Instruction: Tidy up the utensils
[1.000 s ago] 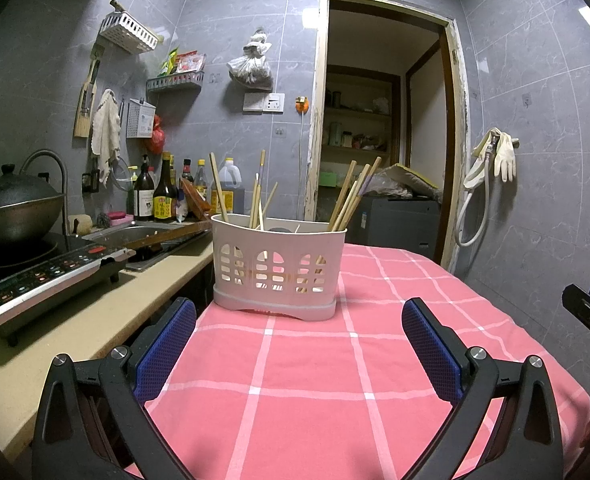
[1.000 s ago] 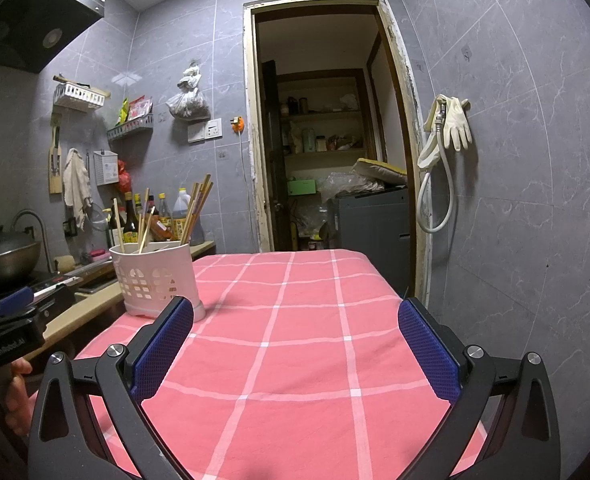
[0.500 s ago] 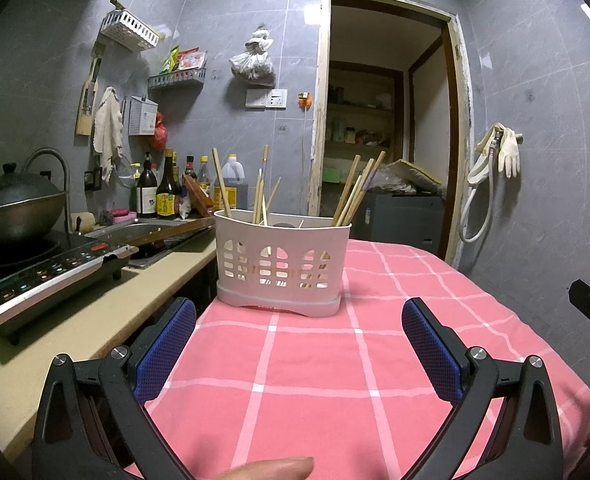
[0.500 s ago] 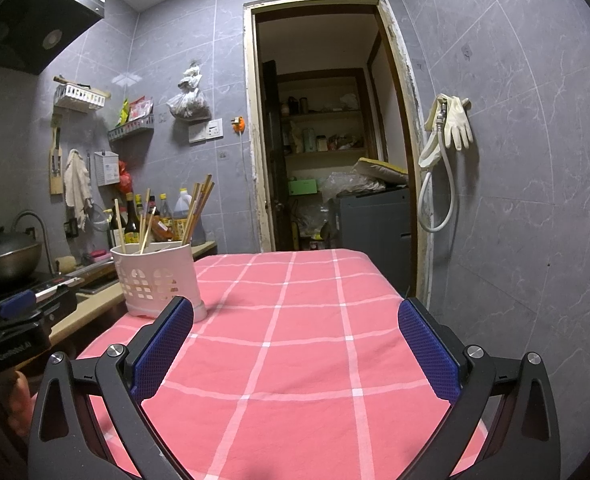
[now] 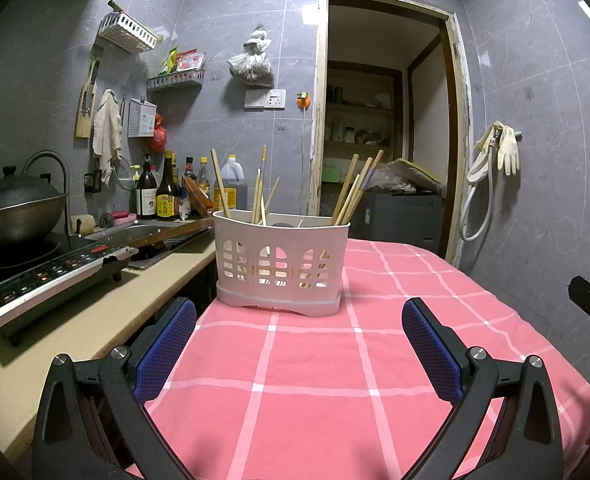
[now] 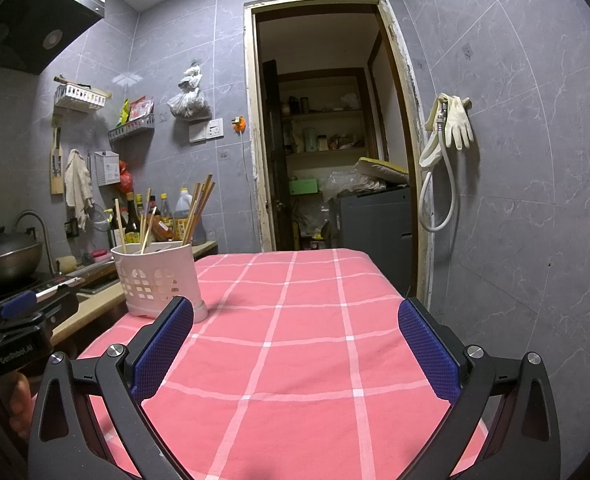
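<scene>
Left claw [image 5: 299, 344]: spread wide, empty, above the pink cloth [image 5: 315, 380]. Right claw [image 6: 295, 344]: likewise spread, empty. Caddy [image 5: 281, 266]: white, upright at the bench's far left edge, chopsticks [image 5: 355, 188] standing inside, ahead of the left claw.

Bare tablecloth [image 5: 311, 364] fills the lower centre of both views. The holder [image 5: 281, 268] with upright chopsticks [image 5: 355, 188] blocks centre frame; the counter [image 5: 95, 320] borders the left.
</scene>
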Tool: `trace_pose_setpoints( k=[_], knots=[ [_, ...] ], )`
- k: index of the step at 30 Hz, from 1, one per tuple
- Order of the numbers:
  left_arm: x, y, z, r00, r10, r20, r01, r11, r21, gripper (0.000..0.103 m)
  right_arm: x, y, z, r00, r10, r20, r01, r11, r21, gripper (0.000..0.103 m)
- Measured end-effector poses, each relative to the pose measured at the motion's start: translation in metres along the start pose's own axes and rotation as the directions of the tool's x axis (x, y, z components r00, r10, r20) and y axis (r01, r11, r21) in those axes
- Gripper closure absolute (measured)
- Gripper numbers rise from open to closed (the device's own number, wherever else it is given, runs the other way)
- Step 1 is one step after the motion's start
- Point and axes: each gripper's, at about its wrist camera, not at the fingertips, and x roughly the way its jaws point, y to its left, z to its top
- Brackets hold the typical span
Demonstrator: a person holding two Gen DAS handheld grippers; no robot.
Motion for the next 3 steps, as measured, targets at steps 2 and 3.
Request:
trace_pose_setpoints(
  k=[2,3],
  knots=[
    [0.0,0.0002,0.0001,1.0,-0.001,0.0,0.001,1.0,-0.001,0.002,-0.0005,-0.0003,-0.0007,1.0,0.0,0.0,0.0,1.0,0.0,0.0],
    [0.0001,0.0003,0.0,1.0,-0.001,0.0,0.001,1.0,-0.001,0.002,0.0,0.0001,-0.0001,1.0,0.0,0.0,0.0,1.0,0.0,0.0]
  ],
)
